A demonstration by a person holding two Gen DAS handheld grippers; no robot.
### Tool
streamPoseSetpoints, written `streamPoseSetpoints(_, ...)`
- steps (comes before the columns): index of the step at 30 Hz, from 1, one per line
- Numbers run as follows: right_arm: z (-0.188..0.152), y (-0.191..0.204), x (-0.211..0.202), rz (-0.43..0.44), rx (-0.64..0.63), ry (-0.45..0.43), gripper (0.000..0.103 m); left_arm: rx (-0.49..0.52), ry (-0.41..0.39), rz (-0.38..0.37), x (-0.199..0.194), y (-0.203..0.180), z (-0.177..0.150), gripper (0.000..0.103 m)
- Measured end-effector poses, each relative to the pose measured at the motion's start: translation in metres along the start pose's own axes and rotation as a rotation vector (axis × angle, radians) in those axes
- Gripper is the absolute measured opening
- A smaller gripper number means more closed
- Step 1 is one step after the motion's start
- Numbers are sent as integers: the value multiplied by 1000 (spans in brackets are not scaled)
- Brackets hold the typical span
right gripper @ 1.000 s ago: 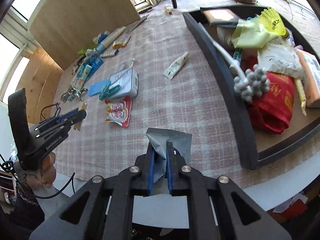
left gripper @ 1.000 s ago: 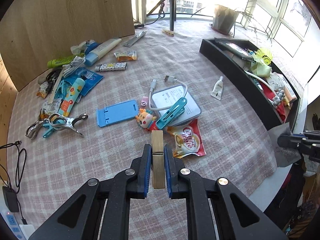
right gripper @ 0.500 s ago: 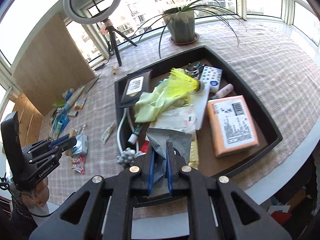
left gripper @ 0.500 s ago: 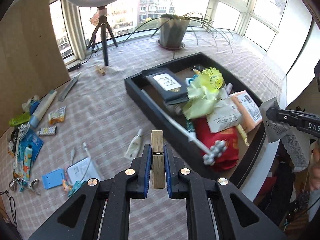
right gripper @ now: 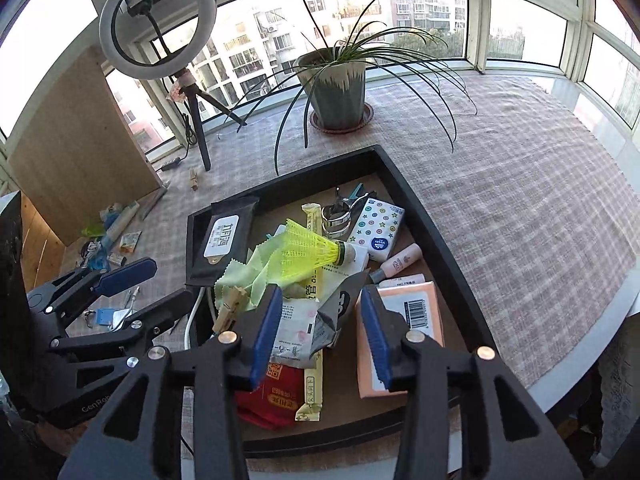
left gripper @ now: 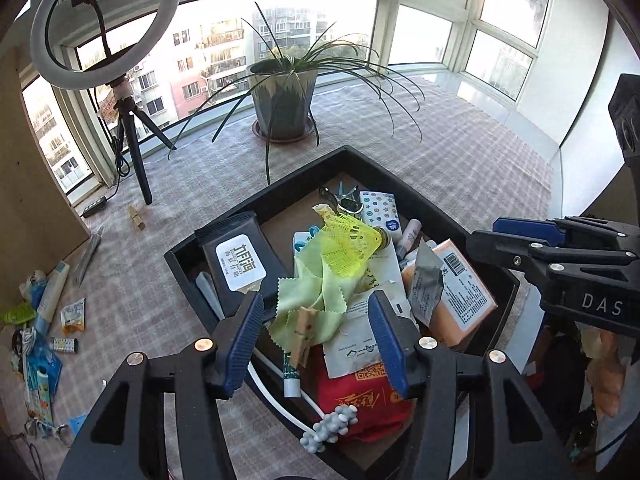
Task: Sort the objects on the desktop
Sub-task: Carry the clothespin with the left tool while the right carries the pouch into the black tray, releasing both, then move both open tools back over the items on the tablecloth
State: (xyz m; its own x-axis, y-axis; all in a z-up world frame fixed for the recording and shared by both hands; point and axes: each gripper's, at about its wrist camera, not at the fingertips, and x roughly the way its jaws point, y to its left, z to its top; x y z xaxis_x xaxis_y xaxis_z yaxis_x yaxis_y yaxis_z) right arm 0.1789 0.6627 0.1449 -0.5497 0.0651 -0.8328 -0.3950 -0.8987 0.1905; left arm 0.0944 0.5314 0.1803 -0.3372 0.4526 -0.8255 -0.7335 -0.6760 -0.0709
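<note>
Presently: left tool jaws opening, wooden clothespin loose between them; right tool jaws opening, grey packet loose between, above black tray.

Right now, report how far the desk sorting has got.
Done: the black tray is piled with items. In hand: both grippers, left and right, are opening, with the wooden clothespin and grey packet loose between their pads. Left: tubes and packets on the tablecloth.

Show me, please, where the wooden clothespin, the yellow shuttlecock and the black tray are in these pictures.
wooden clothespin [left gripper: 302, 334]: left wrist view, middle of its body.
yellow shuttlecock [right gripper: 306, 256]: right wrist view, on its mesh skirt.
black tray [right gripper: 436, 236]: right wrist view, on its right-hand wall.
</note>
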Motion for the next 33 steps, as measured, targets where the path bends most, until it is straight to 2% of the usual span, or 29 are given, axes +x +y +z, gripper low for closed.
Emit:
streamPoseSetpoints(4, -16, -2, 0, -28, 48, 22, 41, 4, 30, -11, 4, 8, -6, 52)
streamPoseSetpoints(7, -33, 2, -1, -53, 106, 48, 43, 15, 60, 27, 10, 18, -18, 52)
streamPoseSetpoints(10, -58, 18, -5, -76, 139, 39, 46, 14, 125, 13, 17, 30, -35, 52)
streamPoseSetpoints(13, -83, 34, -8, -103, 200, 34, 47, 52, 139, 22, 14, 34, -52, 52)
streamPoseSetpoints(15, -97, 47, -10, -96, 238, 36, 47, 73, 155, 0, 9, 36, -61, 52)
streamPoseSetpoints(21, -123, 97, -32, -140, 242, -3, 47, 147, 144, -22, -17, 42, -74, 52)
streamPoseSetpoints(26, -137, 122, -43, -154, 249, -10, 50, 118, 153, -18, -37, 63, -86, 53)
streamPoseSetpoints(30, -141, 140, -55, -128, 260, -47, 53, 94, 118, 16, -60, 89, -98, 56)
streamPoseSetpoints(31, -141, 146, -55, -121, 261, -44, 56, 80, 114, 30, -65, 98, -101, 57)
streamPoseSetpoints(33, -138, 157, -54, -120, 252, -32, 56, 47, 120, 46, -72, 116, -106, 58)
